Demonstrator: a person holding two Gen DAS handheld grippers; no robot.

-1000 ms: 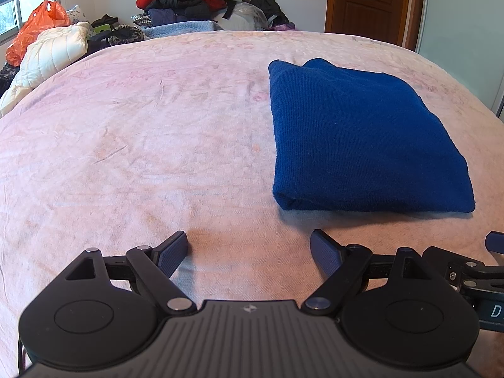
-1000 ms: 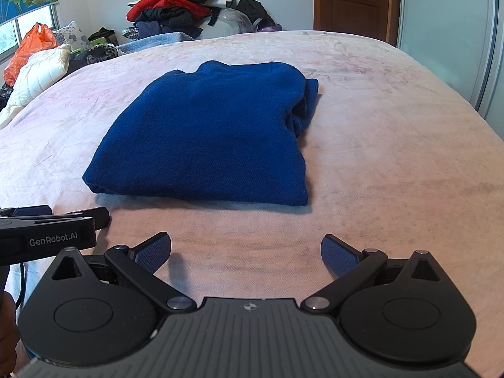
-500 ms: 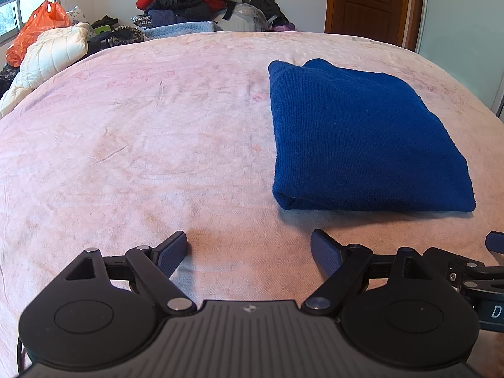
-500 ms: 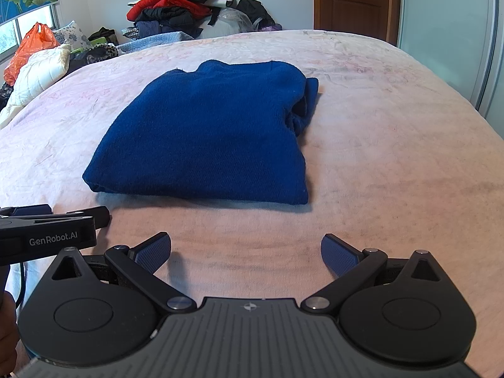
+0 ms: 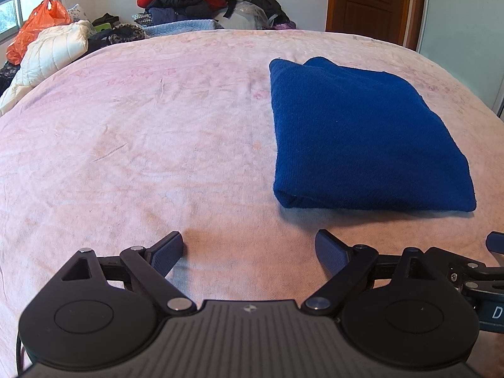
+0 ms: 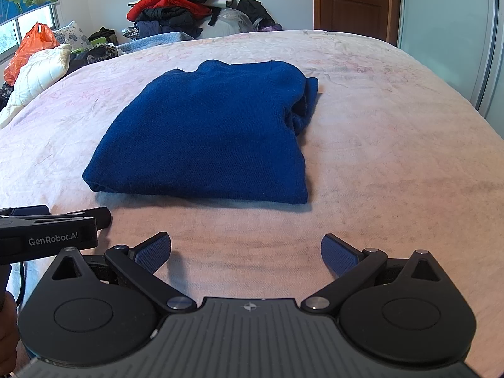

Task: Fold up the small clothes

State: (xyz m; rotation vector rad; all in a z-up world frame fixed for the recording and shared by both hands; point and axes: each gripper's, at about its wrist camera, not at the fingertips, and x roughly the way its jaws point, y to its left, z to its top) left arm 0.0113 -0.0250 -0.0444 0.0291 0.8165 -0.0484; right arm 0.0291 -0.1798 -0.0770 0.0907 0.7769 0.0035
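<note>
Left wrist view: folded blue garment (image 5: 362,138) flat on pink bedspread (image 5: 141,132). Left gripper (image 5: 249,249), near the garment's front edge, jaws opening, empty. Right gripper (image 6: 245,249), also near that edge, spread wide, empty.

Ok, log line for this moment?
sweater: folded, on bed | left gripper: jaws opening, empty | right gripper: open, empty

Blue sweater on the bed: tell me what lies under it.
The folded blue sweater rests flat on the pink bedsheet, which shows on every side of it. Whatever lies directly beneath or inside its folds is covered by the fabric.
</note>
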